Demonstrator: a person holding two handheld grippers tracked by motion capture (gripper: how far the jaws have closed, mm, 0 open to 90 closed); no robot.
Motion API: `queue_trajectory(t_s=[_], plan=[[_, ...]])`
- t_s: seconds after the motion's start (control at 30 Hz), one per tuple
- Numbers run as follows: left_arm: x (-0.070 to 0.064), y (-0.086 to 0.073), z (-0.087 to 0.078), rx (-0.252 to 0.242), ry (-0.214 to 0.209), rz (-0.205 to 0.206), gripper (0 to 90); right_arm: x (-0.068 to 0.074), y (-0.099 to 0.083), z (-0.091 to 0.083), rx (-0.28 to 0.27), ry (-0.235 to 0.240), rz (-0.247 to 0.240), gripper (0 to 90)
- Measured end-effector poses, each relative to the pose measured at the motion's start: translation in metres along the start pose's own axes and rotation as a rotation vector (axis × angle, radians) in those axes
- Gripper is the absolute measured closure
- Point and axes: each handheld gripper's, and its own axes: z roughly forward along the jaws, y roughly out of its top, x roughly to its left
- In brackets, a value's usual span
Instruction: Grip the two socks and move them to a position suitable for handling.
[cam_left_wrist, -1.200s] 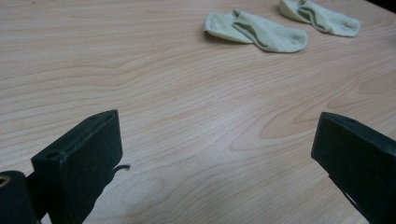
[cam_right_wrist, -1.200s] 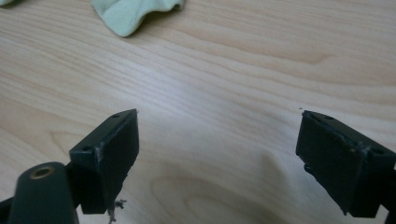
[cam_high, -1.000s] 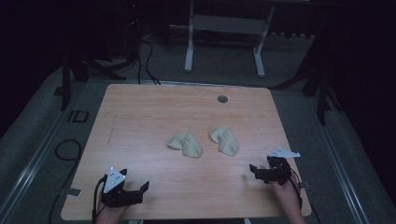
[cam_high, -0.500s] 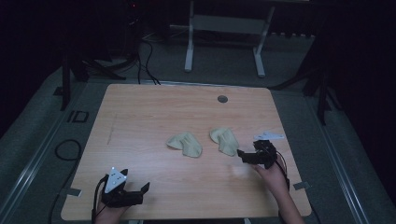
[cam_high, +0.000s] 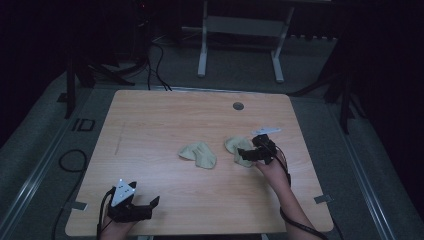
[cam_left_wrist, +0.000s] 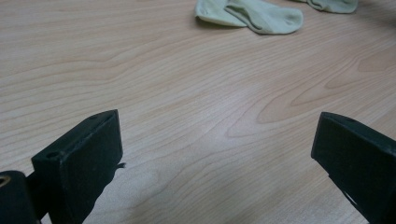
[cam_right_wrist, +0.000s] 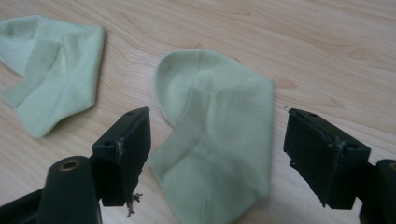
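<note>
Black two-jaw right gripper (cam_right_wrist: 217, 158): jaws wide, straddling the pale green cotton ankle sock (cam_right_wrist: 219, 163) lying flat on the light wooden table (cam_high: 150, 125). Likely light, limp, non-slip; best pinched at the ribbed cuff edge nearest the jaws. Second pale green sock (cam_high: 199, 153) just beside. Black left gripper (cam_high: 134, 210): jaws wide, empty, well apart at the near edge.
</note>
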Motion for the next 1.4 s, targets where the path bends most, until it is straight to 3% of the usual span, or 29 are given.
queue_trajectory(t_s=[0.47,0.63,0.67,0.7,0.83,0.87,0.93,0.97,1.03,1.2,1.4], plan=[[0.003,0.0,-0.002,0.0,0.005,-0.007,1.8,-0.001,0.016,0.046,0.069,-0.024,0.024,22.9],[0.003,-0.001,-0.002,0.003,0.009,-0.009,1.8,0.001,0.015,0.057,0.098,-0.042,0.009,27.6],[0.003,-0.001,-0.002,0.0,0.006,-0.009,1.8,0.004,0.013,0.059,0.099,-0.069,-0.029,29.2],[0.003,-0.001,-0.003,-0.003,0.007,-0.01,1.8,0.004,0.013,0.059,0.099,-0.069,-0.029,29.2],[0.003,-0.001,-0.002,0.0,0.007,-0.016,1.8,0.007,0.011,0.056,0.083,-0.051,-0.048,45.9],[0.003,-0.001,-0.002,0.0,0.007,-0.016,1.8,0.009,0.01,0.055,0.076,-0.054,-0.05,53.4],[0.003,-0.001,-0.002,0.007,0.011,-0.012,1.8,0.01,0.01,0.055,0.076,-0.06,-0.052,56.2],[0.003,-0.001,-0.001,0.009,0.009,-0.013,1.8,0.013,0.009,0.054,0.069,-0.063,-0.058,64.5],[0.002,-0.001,-0.001,0.007,0.015,-0.012,1.8,0.016,0.007,0.054,0.059,-0.067,-0.067,72.0],[0.003,-0.001,-0.004,-0.01,0.018,-0.031,1.8,0.023,0.008,0.052,0.073,-0.095,-0.097,76.9],[0.002,-0.001,-0.002,0.001,0.015,-0.036,1.8,0.026,0.01,0.039,0.076,-0.074,-0.101,77.4]])
